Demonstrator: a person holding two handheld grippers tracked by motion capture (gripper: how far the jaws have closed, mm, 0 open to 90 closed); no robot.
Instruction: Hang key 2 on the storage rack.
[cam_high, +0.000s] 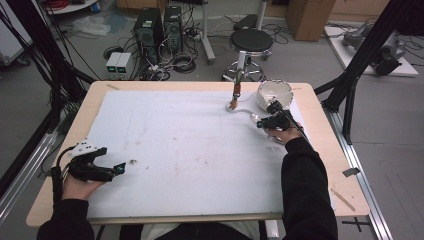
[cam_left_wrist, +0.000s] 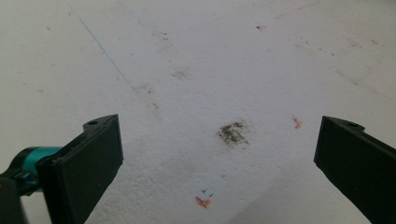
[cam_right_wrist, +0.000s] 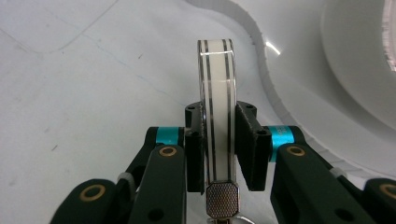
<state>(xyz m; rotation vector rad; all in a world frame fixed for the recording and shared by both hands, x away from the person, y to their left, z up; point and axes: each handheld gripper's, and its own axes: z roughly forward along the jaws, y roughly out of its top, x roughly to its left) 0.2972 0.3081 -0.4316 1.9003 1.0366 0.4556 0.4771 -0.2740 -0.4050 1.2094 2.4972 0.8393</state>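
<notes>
A stained white foam sheet (cam_high: 190, 150) covers the wooden table (cam_high: 320, 150); computer towers (cam_high: 159, 30) stand behind. The right gripper (cam_right_wrist: 218, 140) pinches a striped handle (cam_right_wrist: 217, 93). The left gripper (cam_left_wrist: 219, 154) is spread.

White bowl (cam_high: 274, 93) and upright stand (cam_high: 237, 85) crowd the far corner.

the high view is evenly lit from above but soft and low in detail, the floor beyond the table's far edge dimmer. the white sheet (cam_high: 190, 145) reads bright, with faint shadows beside the hands. in the right gripper view a small glare streak sits on the bowl (cam_right_wrist: 355, 60), whose rim is blurred. the left gripper view is sharp at centre, softer at its corners.
</notes>
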